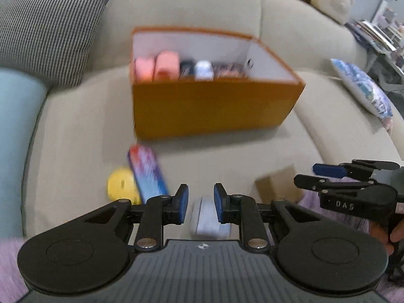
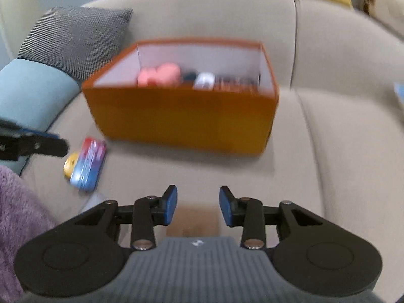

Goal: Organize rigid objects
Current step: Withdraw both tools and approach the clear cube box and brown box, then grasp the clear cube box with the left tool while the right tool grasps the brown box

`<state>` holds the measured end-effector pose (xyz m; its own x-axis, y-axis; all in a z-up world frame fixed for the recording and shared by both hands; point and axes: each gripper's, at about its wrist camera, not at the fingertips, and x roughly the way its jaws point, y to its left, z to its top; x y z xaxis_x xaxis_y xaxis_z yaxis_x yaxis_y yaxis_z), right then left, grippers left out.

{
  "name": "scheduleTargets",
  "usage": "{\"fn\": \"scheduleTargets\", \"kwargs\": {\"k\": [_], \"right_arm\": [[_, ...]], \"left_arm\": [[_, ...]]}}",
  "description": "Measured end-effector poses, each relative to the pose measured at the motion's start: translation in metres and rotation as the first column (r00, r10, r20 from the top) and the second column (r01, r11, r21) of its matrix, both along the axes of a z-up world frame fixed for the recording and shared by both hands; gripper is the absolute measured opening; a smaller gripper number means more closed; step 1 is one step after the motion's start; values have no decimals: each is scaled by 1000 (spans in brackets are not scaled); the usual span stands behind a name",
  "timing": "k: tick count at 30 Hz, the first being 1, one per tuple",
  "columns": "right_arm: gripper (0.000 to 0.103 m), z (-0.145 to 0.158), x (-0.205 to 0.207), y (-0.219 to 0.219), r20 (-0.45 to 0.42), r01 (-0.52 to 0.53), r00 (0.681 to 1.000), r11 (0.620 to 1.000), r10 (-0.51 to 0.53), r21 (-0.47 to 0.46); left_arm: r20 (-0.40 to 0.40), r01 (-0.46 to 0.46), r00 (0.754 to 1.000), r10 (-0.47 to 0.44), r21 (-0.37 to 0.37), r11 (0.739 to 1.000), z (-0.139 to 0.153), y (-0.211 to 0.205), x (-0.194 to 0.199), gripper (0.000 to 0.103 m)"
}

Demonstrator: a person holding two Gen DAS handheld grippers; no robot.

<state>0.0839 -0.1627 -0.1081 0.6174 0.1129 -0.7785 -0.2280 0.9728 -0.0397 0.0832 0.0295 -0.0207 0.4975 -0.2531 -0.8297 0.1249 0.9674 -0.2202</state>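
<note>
Lowering squarely helps: left gripper jaws spread over the white box, right gripper jaws spread above the brown box.

Orange box holding small items; blue-red pack, yellow disc on sofa before it

Left claw narrow gap, nothing gripped; right claw wider, empty; both angled down.

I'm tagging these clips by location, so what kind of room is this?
Most likely a home living room. The work happens on a beige sofa with a striped cushion, an orange box sits on the seat, and cluttered shelves show behind.
</note>
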Motion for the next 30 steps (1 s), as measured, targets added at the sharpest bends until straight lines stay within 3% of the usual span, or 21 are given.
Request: {"fn": "scheduleTargets", "kwargs": {"k": [1,3,5,9,11,22,30], "right_arm": [[51,-6,-4,0,-7,10,1000,1000,-10,-9],[51,-18,-11,2,-15,16,1000,999,-16,-31],[55,-27,-11,0,-35,24,999,1000,-25,-18],[61,-32,-9,-1,-46,22,999,1000,-22,-7],[65,-30,-11,2,-24,5,1000,1000,-6,-2],[71,-44,5,5,-47,20,999,1000,-19,22],[72,-56,8,13,-106,20,994,996,-29,-82]], "left_arm": [[-8,-3,1000,3,-16,1000,-5,1,-5,28],[-10,-14,1000,14,-41,999,-15,0,-11,47],[-13,-10,1000,9,-37,999,-24,-8,-13,56],[34,60,997,-64,114,992,-36,-39,-17,66],[62,58,996,-67,137,989,-42,-44,-20,72],[59,38,997,-46,135,990,-68,-50,-7,70],[14,43,999,-44,103,994,-79,-45,1,66]]}}
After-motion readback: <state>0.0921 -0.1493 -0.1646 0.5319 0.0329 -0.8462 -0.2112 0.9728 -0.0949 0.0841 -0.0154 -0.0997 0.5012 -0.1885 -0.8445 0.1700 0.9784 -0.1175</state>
